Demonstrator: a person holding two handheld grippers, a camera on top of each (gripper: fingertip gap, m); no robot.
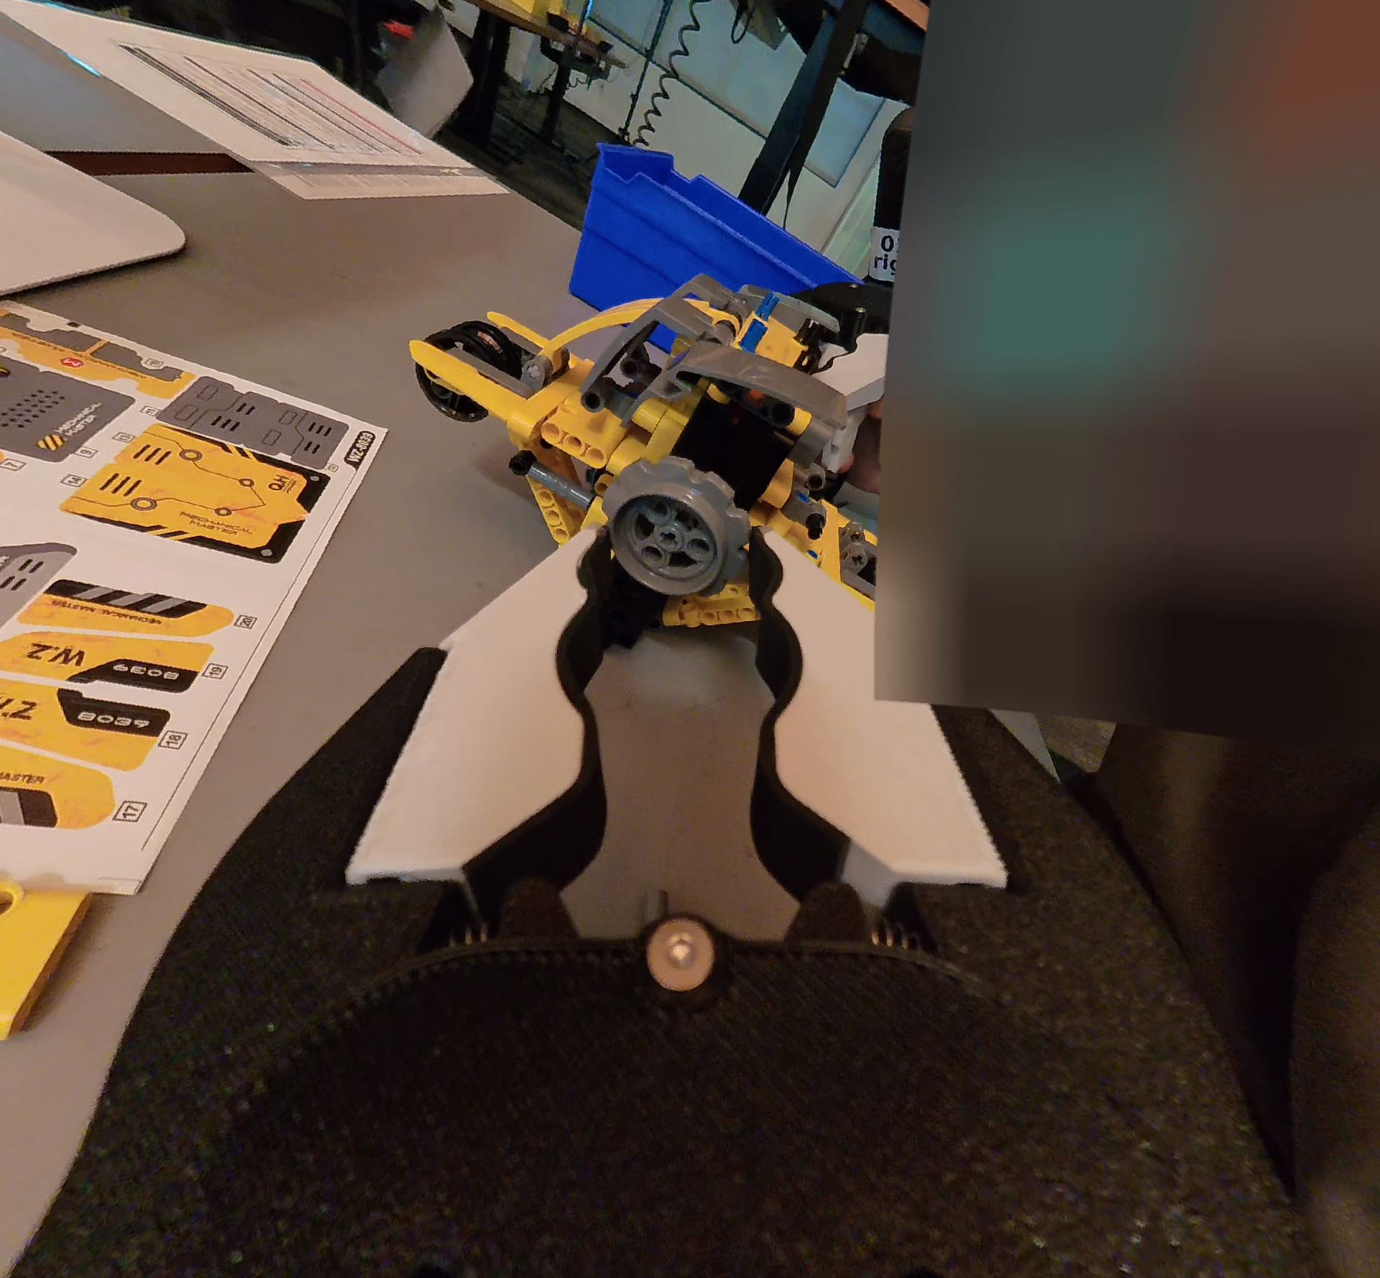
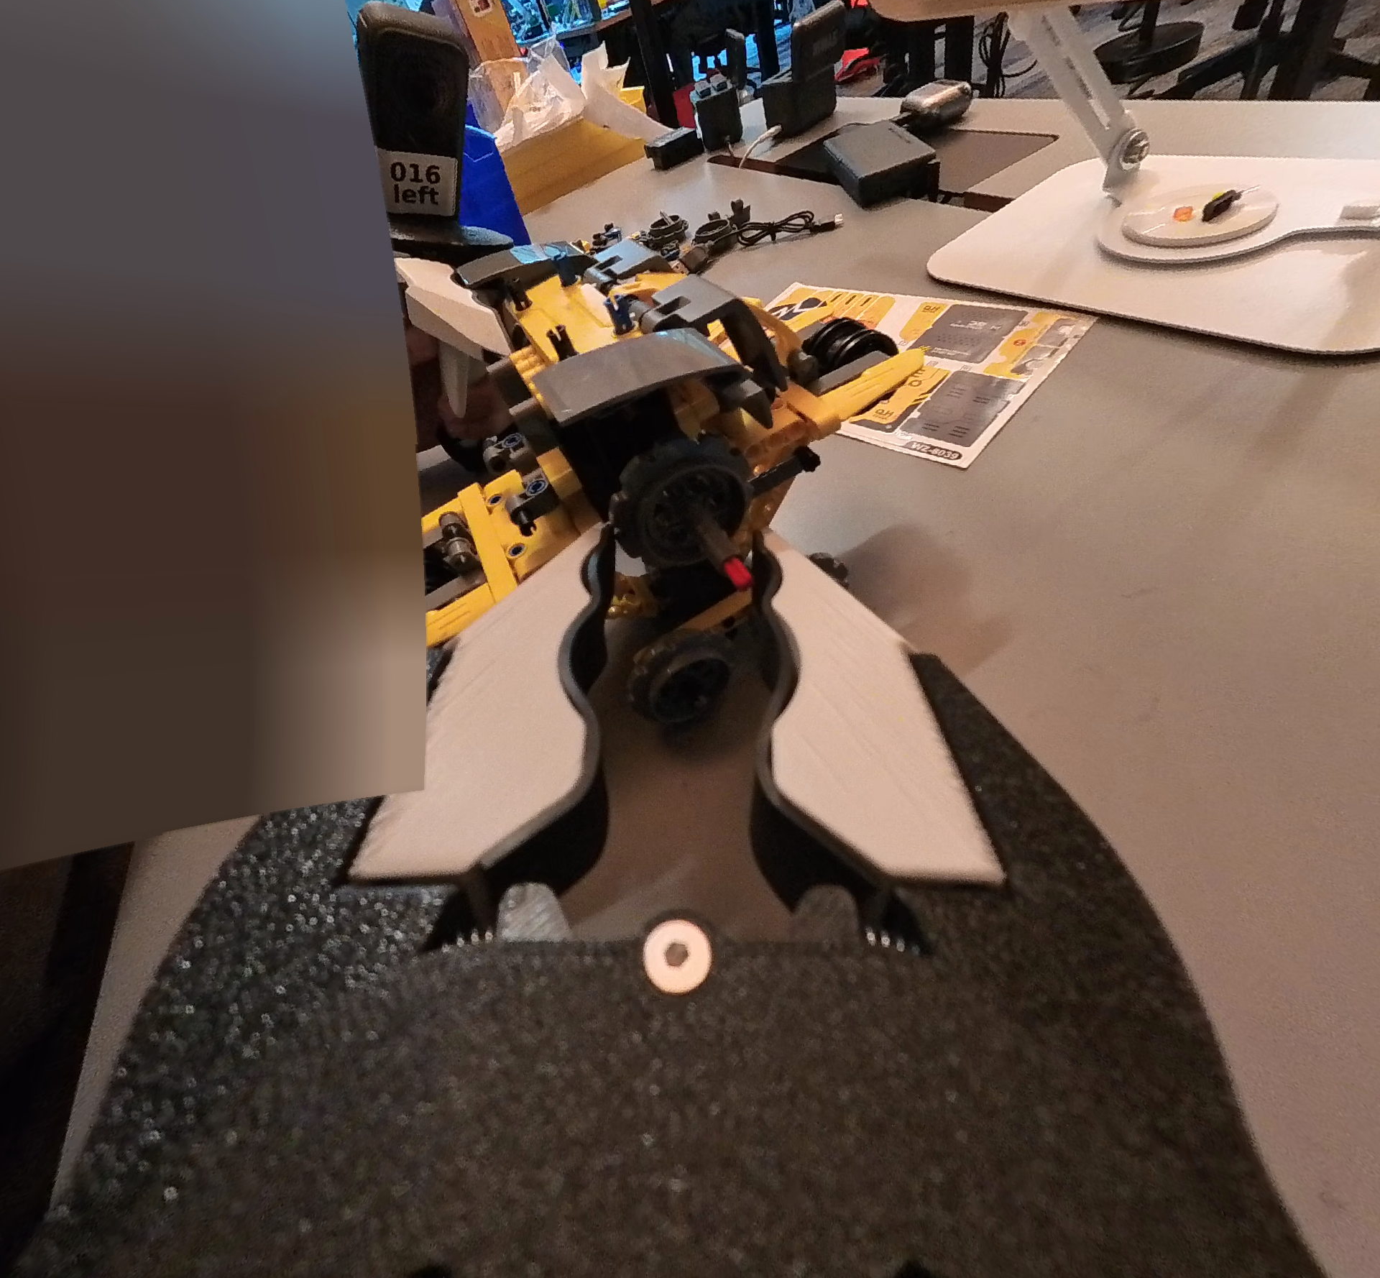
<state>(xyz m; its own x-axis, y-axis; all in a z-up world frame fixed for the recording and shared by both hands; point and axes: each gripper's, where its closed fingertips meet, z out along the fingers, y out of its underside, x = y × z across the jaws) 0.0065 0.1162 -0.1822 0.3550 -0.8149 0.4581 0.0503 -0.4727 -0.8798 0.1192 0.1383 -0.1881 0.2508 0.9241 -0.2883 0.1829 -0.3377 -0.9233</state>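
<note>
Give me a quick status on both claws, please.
Left claw shut on grey wheel. Right claw around dark wheel, grip unclear. Yellow brick vehicle between them; sticker sheet alongside.

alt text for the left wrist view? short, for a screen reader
The left gripper has its white jaws closed around a grey hub wheel on a yellow, grey and black brick-built vehicle model on a grey table. A sticker sheet lies to the left, a blue bin behind the model.

Both wrist views sit close, facing the same toy vehicle (image 1: pixel 657 435) (image 2: pixel 642 406) from opposite sides, low over the tabletop (image 1: pixel 418 271) (image 2: pixel 1083 570).
</note>
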